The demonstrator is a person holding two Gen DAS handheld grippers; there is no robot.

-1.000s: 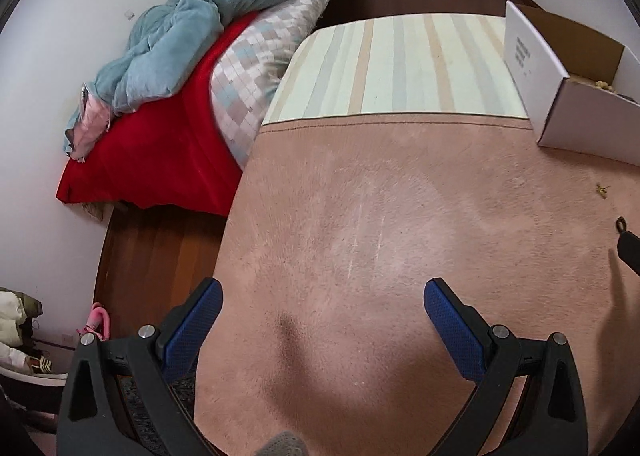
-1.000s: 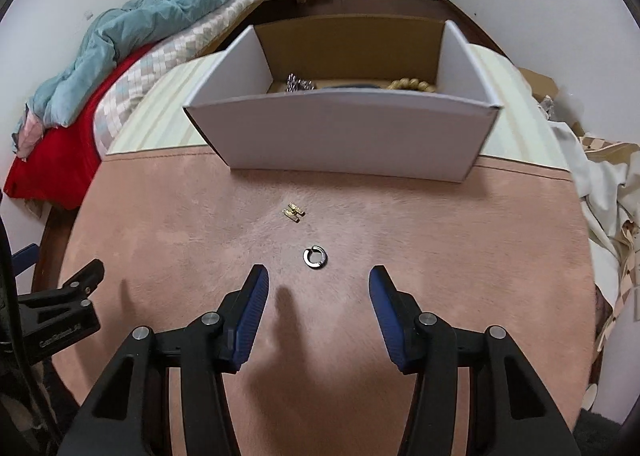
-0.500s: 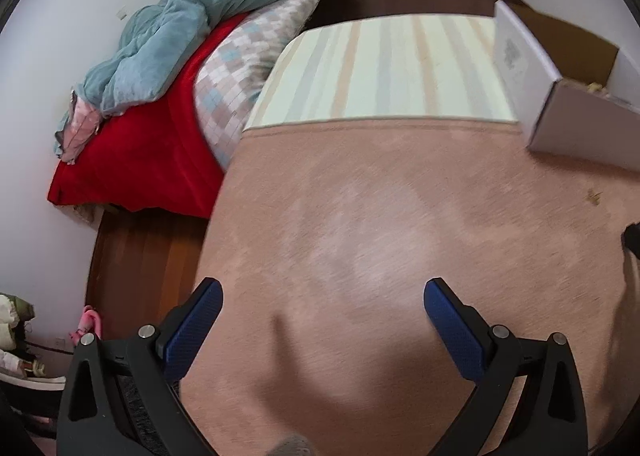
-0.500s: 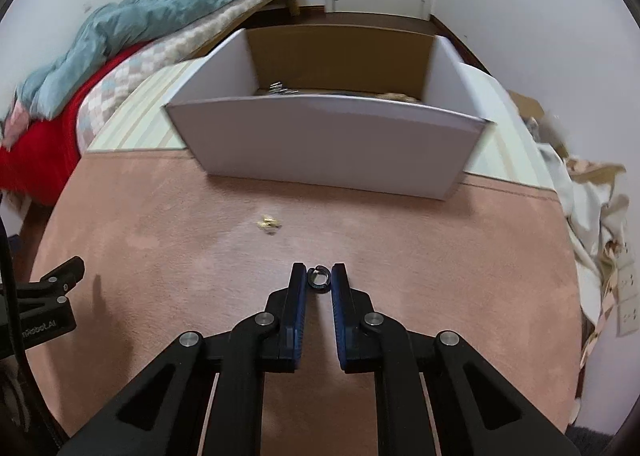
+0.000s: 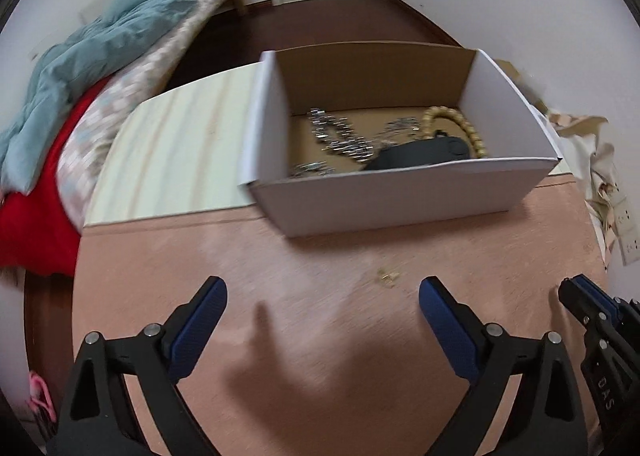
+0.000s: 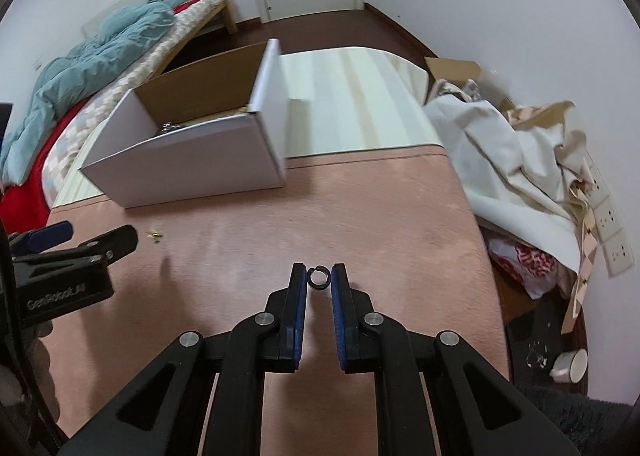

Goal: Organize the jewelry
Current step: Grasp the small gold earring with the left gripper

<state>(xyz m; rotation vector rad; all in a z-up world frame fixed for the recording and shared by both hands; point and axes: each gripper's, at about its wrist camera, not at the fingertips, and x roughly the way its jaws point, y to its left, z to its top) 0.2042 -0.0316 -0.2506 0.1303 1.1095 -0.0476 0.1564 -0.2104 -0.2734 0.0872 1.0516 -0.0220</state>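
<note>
A: Two grippers show, and only one carries anything. The right gripper (image 6: pixel 319 281) has its jaws clenched on a small dark ring (image 6: pixel 318 278), pinched at the very tips of the blue pads above the pink cloth (image 6: pixel 380 216).

B: Why so far out on the tips?

A: Probably because the ring is tiny; a deeper bite would hide it and make it harder to let go cleanly. It stands on edge between the pads, its open face turned toward the wrist camera, so the hole is plainly seen. A ring has no real long axis; its flat plane runs across the jaws, with a little clasp or gap at the top.

B: And the left gripper (image 5: pixel 322 306)?

A: Its jaws are released, wide apart and holding nothing, hanging over the cloth. Just ahead of it lies a small gold piece (image 5: pixel 387 277), apart from both pads. It seems placed to take that piece next, though that is a judgement.

B: Where does the ring belong?

A: Most likely in the white box (image 5: pixel 400 200), which sits at the cloth's far edge, partly on the striped mat (image 5: pixel 180 144). It already holds silver chains (image 5: pixel 340 140), a gold beaded bracelet (image 5: pixel 460 124) and a dark object too blurred to name. From the right wrist view the box is ahead and to the left, well apart from the ring.
</note>
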